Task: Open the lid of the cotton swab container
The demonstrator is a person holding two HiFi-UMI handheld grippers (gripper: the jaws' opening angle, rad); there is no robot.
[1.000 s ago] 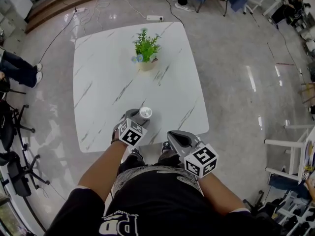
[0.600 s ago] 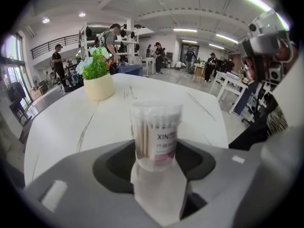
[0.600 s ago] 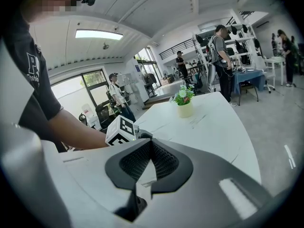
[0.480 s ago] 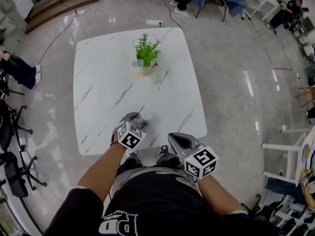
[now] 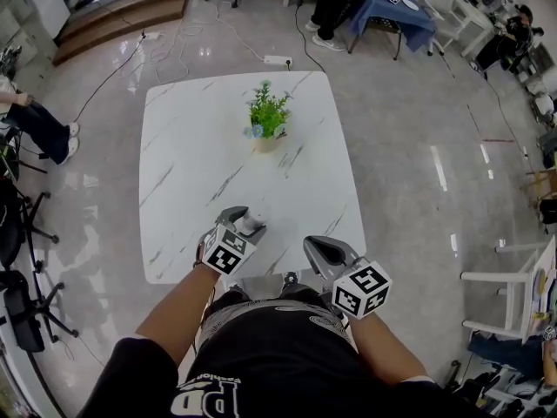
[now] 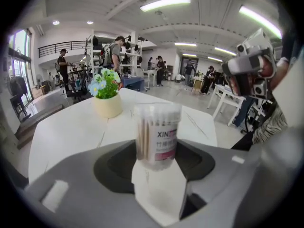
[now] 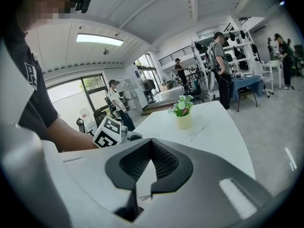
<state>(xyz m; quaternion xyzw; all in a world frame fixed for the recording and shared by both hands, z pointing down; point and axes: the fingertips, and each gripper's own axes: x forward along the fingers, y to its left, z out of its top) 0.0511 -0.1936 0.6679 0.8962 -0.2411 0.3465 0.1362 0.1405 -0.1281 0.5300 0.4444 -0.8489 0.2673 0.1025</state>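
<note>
Inside left tool (image 5: 247,224), swab container (image 6: 156,129), gripped

One bench (image 5: 191,146). One potted plant (image 5: 267,120), toward the bench's far side. One cotton swab container (image 5: 252,225), over the bench's near edge. Two claws, the left claw (image 5: 242,219) and right claw (image 5: 318,249), both at that near edge.

Left tool (image 5: 250,225) seemingly clamped, right (image 5: 317,248) shut.

Glossy marble-look table (image 5: 191,190), clear plastic container (image 6: 156,134)
</note>
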